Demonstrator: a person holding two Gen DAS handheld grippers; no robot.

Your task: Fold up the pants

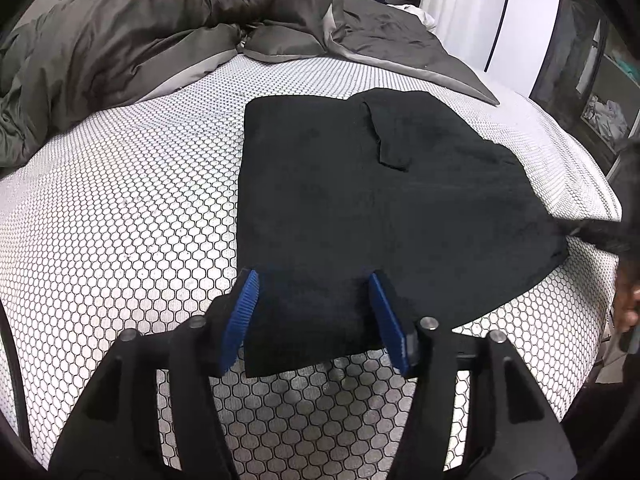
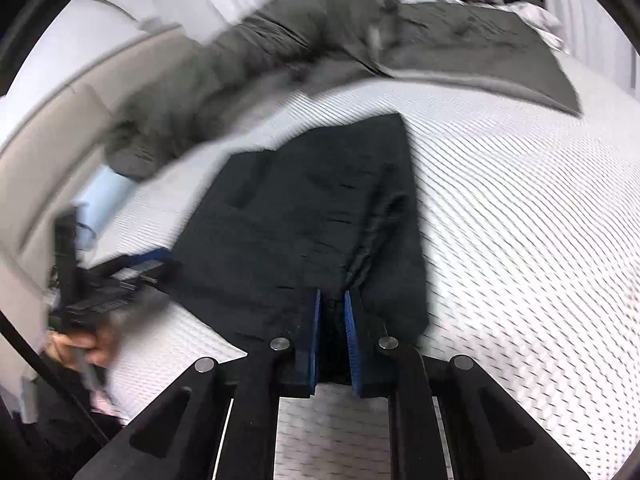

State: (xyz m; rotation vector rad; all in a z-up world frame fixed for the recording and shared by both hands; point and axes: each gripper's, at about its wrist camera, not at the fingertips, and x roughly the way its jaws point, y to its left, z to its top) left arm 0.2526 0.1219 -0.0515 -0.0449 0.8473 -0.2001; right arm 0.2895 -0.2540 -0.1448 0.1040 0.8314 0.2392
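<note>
we've got the black pants (image 1: 384,200) lying flat on the honeycomb-patterned mattress (image 1: 120,220), already doubled over into a broad, short slab, so we judge the fold is partway along and another fold is likely being set up. the grey duvet (image 1: 140,32) is bunched up at the far side, well apart from the pants, which leaves a bare patch to work on. our left gripper (image 1: 314,312) sits at the near left corner of the pants with its blue pads (image 1: 242,320) standing well apart; the corner of cloth lies between them but neither pad presses on it, so nothing is gripped there. our right gripper (image 2: 332,336) is at the other near edge, jaws almost together and pinched on a bunched ridge of the black fabric, which rises into the narrow gap. that view is motion-blurred, so exactly how many layers are pinched we can't tell. both tools work the same near edge at opposite ends, probably so the hem lifts evenly. the left gripper's body and the hand holding it (image 2: 80,344) show at the left edge of the right view. a pale blue item (image 2: 104,196) near the headboard is too blurred to identify.
</note>
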